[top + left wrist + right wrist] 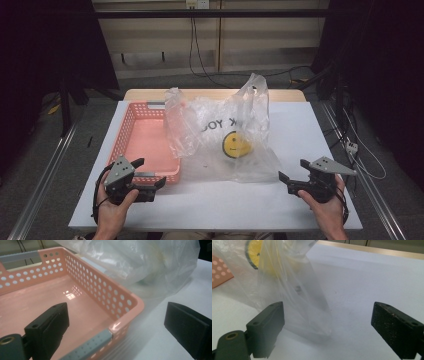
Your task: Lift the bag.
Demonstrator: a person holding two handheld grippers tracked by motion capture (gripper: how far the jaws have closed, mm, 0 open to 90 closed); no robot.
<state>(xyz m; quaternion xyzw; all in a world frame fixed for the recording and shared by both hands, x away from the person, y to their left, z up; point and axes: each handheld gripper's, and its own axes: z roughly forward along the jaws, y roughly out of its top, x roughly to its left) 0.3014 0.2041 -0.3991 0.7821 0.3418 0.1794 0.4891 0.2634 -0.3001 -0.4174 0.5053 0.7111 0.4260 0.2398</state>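
Here, a white table (pixel 300 200) carries a pink perforated plastic basket (pixel 145 140) just ahead of the left tongs (pixel 150 172) and a clear, crinkled plastic bag (pixel 225 135) between both tongs. The bag looks light, soft and slippery; its upright handles seem the best hold. The right tongs (pixel 291 171) and the left gape apart, holding nothing.

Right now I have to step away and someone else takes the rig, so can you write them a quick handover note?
Left hand-held gripper: open, holding nothing, at the near right corner of the pink basket.
Right hand-held gripper: open, holding nothing, just right of the clear plastic bag.
The bag with its yellow smiley print sits mid-table beside the basket, its left side draped over the basket's rim.
The basket looks empty.
Done: nothing gripped yet.
Left: probably take hold of the bag; both jaws are aimed toward it.
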